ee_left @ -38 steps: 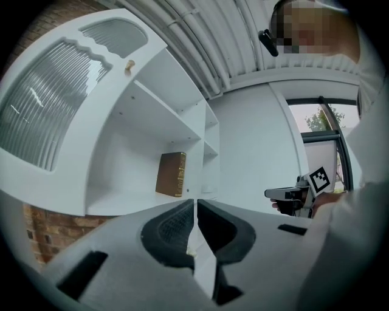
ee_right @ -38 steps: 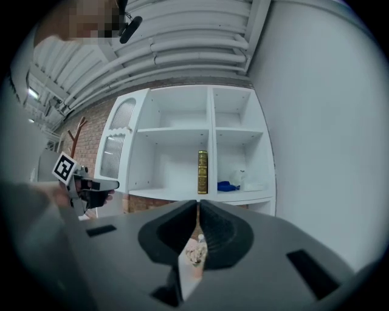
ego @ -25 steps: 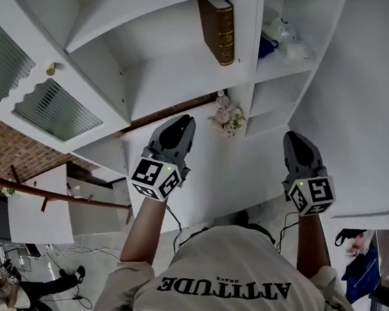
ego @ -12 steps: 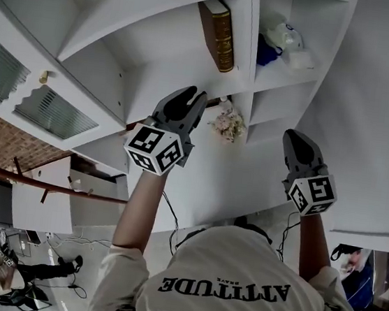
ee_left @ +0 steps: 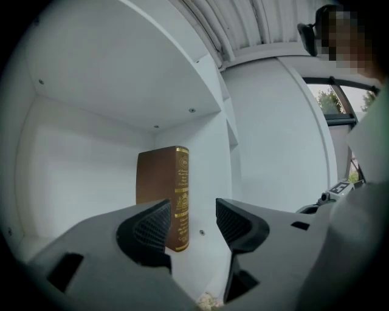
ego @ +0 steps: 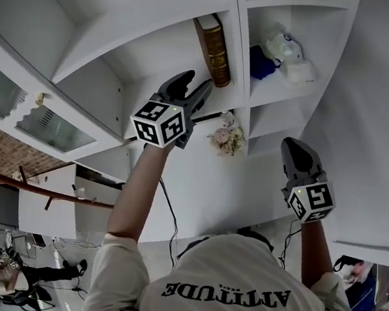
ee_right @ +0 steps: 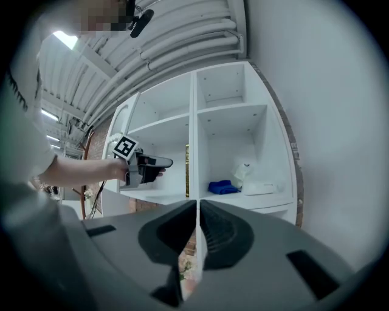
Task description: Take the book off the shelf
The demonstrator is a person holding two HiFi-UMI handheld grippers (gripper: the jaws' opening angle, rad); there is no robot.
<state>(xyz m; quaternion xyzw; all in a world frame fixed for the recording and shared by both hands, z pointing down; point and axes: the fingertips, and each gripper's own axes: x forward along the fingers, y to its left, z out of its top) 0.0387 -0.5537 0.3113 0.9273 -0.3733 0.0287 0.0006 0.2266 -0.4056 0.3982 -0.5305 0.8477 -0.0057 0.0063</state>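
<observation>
A brown book (ego: 213,48) with a gilt spine stands upright in a white shelf compartment, against its right wall. My left gripper (ego: 194,86) is raised at the front of that compartment, short of the book. Its jaws have just been opening and hold nothing. In the left gripper view the book (ee_left: 159,182) stands beyond the open left gripper (ee_left: 193,222), apart from both pads. The right gripper view shows the left gripper (ee_right: 165,162) at the shelf front. My right gripper (ego: 295,148) hangs lower at the right. There the right gripper (ee_right: 198,209) is shut and empty.
A vertical divider (ego: 240,44) separates the book's compartment from the one to its right, which holds a blue cloth (ego: 261,62) and white items (ego: 291,54). A small bunch of flowers (ego: 226,135) sits one shelf below. A louvred cabinet door (ego: 44,122) is at left.
The left gripper has risen and moved toward the book's compartment, and its jaws went from shut to open. The right gripper shifted only slightly and stays shut.
</observation>
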